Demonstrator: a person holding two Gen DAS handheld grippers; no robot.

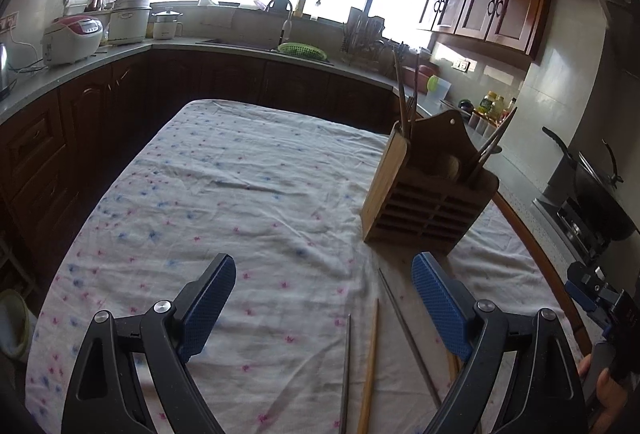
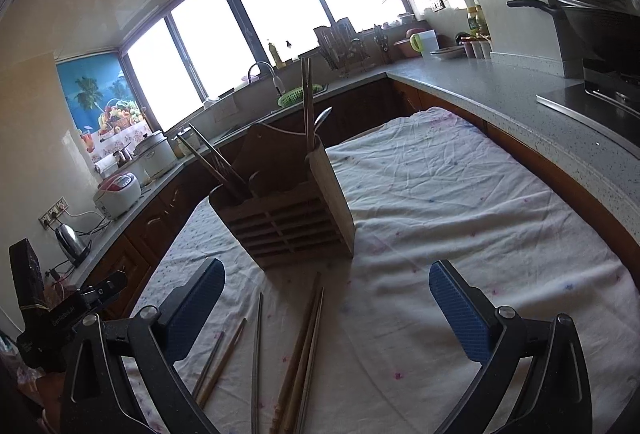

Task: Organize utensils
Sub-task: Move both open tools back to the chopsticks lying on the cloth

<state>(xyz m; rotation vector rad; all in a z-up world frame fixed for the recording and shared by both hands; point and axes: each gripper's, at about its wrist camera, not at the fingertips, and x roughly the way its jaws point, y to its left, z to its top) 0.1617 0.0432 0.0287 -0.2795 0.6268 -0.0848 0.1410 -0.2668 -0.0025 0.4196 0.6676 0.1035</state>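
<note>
On table (image 1: pixel 224 170), wooden utensil holder (image 1: pixel 424 210) upright at far right, chopsticks (image 2: pixel 304 350) loose near it. Left gripper (image 1: pixel 324 310) fingers wide, empty; right gripper (image 2: pixel 326 318) likewise.

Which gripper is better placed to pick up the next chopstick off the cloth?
Probably the right gripper: it is open, and the loose chopsticks lie between its fingers. The left gripper sees fewer, off toward one finger.

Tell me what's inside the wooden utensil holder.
The wooden utensil holder has chopsticks and a spoon sticking up at the ends. Its slatted walls hide their lower parts.
</note>
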